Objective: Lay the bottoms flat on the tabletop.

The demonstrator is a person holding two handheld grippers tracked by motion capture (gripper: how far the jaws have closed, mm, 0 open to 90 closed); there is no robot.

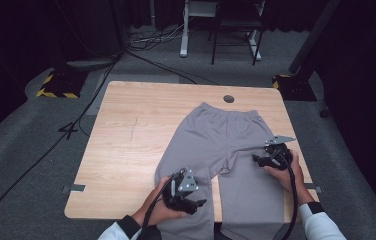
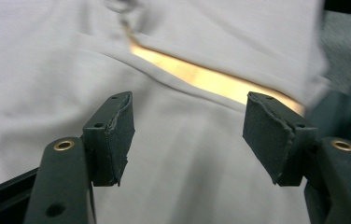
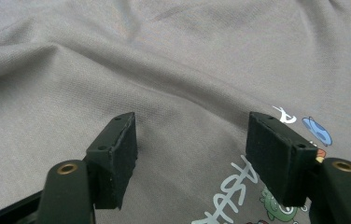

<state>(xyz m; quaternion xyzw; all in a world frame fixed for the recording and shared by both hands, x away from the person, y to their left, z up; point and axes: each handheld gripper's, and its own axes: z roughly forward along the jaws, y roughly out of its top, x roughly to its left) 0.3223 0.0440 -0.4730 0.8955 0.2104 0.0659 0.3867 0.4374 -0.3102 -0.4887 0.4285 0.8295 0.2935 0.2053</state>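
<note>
On the table point(image 1: 126, 130), a pair of grey trousers point(image 1: 221, 145) lies spread flat, waistband toward the far edge and both legs running to the near edge, where the cuffs hang just over it. Left gripper point(image 1: 196, 202): held over the lower part of the trouser leg at the viewer's left, near its inner edge; its jaws stand wide apart, with nothing between the pads, and its own view shows the cloth beneath them and a narrow strip of bare wood between the two legs. Right gripper point(image 1: 258, 160): held at the outer edge of the other leg, around hip height; its jaws likewise stand wide apart and grip nothing, the cloth lying just below them, though whether the pads brush it is hard to tell. Trousers: a fine-knit, matt fabric with soft folds, a gathered elastic waistband, and a small printed motif point(image 3: 276, 196) of pale lettering and coloured cartoon figures near the right gripper. Table: pale wood-grain top, rectangular with rounded corners, with one round cable hole point(image 1: 228, 98) at the far edge. Count: one pair of trousers, two legs, two grippers, one table.
</note>
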